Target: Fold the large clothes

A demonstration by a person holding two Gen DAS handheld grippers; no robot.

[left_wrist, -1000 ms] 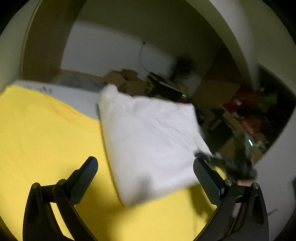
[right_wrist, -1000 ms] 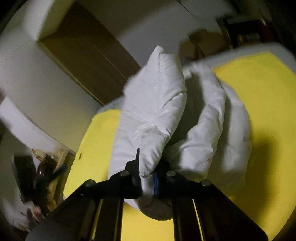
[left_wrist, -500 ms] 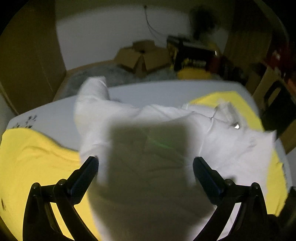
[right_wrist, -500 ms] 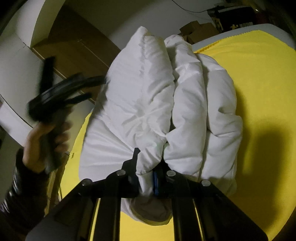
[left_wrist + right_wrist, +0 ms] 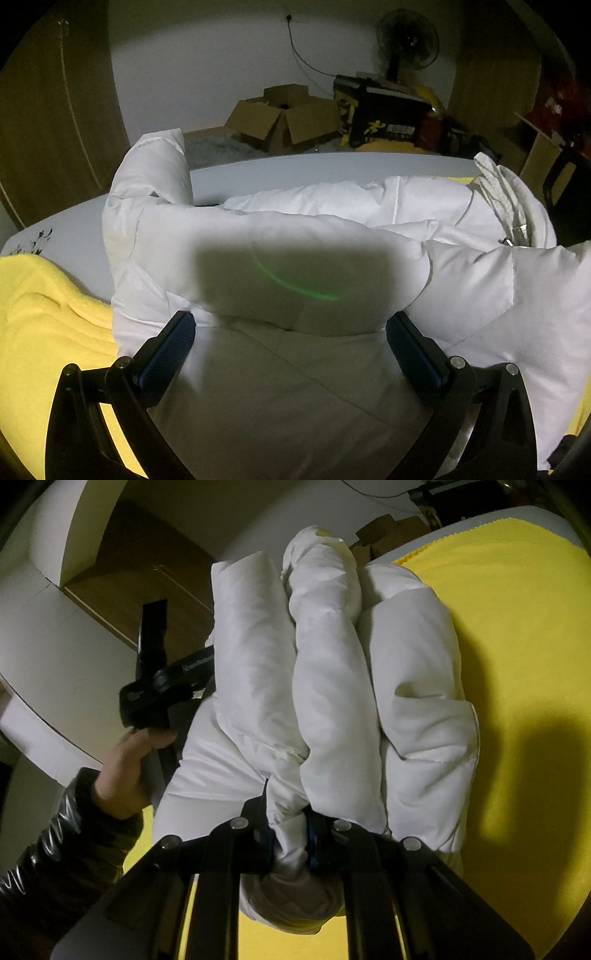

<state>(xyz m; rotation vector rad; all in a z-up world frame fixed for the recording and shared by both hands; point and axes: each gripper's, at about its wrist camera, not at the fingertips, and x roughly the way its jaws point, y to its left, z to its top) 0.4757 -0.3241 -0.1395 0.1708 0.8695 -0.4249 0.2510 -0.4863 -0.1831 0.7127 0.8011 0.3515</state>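
A puffy white quilted jacket (image 5: 332, 686) lies bunched in thick folds on the yellow cloth (image 5: 517, 627) covering my table. My right gripper (image 5: 290, 834) pinches a fold tight. My left gripper (image 5: 290, 332) hovers spread wide above it, grasping nothing.

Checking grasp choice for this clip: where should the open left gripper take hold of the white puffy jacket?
Judging by its pose, the left gripper should take the white puffy jacket on the rolled fold straight ahead, coming from above. That ridge bulges up between the open jaws, opposite the bunched end the right gripper clamps.
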